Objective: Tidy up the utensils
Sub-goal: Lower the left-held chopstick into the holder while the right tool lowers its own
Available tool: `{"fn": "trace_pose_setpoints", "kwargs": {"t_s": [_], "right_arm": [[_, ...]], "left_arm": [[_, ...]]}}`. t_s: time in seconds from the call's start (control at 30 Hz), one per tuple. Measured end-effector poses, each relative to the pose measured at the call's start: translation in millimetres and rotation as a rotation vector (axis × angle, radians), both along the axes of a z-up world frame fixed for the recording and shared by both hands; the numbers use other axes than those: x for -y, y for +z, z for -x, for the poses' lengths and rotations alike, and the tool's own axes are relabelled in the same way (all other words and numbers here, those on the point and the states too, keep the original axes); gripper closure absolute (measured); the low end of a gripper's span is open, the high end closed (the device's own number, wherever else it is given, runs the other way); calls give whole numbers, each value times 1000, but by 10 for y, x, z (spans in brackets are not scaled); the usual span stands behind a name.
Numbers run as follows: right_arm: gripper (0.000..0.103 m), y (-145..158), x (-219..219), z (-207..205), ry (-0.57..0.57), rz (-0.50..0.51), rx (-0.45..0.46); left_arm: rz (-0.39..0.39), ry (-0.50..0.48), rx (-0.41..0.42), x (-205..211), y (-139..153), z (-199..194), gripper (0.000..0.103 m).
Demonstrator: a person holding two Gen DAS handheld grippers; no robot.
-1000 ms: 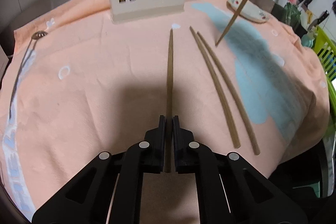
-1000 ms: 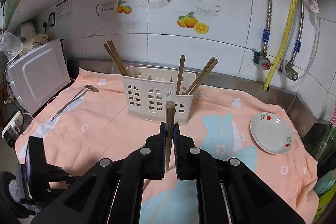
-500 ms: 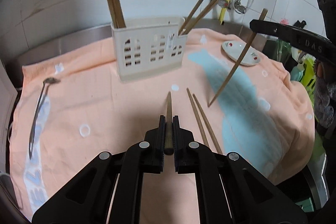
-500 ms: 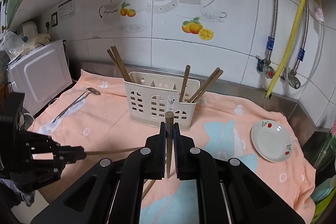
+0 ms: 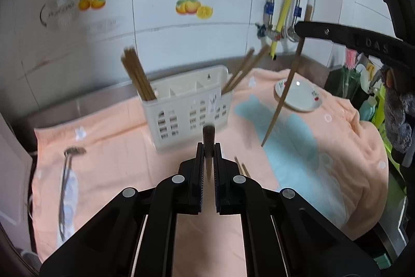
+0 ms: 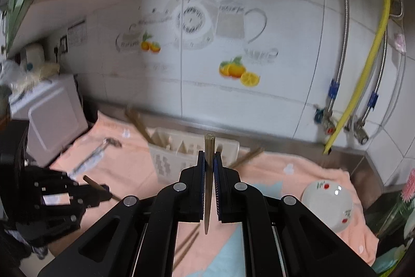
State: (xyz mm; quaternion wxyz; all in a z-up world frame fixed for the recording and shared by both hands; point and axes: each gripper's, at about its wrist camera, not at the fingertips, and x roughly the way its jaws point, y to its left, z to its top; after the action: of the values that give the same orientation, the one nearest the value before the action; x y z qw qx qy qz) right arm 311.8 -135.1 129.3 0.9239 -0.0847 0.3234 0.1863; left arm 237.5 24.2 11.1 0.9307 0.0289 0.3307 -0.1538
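My left gripper [image 5: 208, 147] is shut on a brown chopstick [image 5: 208, 136] that points up towards the white slotted utensil holder [image 5: 186, 113] on the peach towel. The holder has chopsticks in its left end [image 5: 137, 77] and right end [image 5: 243, 69]. My right gripper [image 6: 209, 156] is shut on another chopstick [image 6: 209, 173], held steeply above the holder [image 6: 192, 149]. In the left wrist view that chopstick [image 5: 282, 95] hangs from the right gripper's finger [image 5: 345, 35]. Two loose chopsticks [image 5: 242, 169] lie on the towel beside my left fingers.
A long metal ladle [image 5: 66, 181] lies on the towel's left side. A small white plate [image 5: 298, 95] with red fruit print sits at the right. Pipes and a yellow hose [image 6: 363, 74] run down the tiled wall. A white appliance [image 6: 52, 116] stands at far left.
Both grippers have risen with their chopsticks. The left one lifted its chopstick off the towel and tipped up, so the wall and holder now fill the view. The holder sits lower in the right view.
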Motion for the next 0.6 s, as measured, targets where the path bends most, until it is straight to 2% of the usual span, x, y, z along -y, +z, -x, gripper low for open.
{"fn": "trace_pose_setpoints", "kwargs": {"t_s": [0.13,0.33,0.6], "right_arm": [[96,256,12,-183,-23,-31,63],[96,475,50,-472,-79,-79,121],[96,476,-23,-778,-105,-99,142]], "left_arm": [[-12,6,43,14,210,-91,97],[-2,17,126,6,584,-201,97],[10,51,295,7,1180,-374,97]]}}
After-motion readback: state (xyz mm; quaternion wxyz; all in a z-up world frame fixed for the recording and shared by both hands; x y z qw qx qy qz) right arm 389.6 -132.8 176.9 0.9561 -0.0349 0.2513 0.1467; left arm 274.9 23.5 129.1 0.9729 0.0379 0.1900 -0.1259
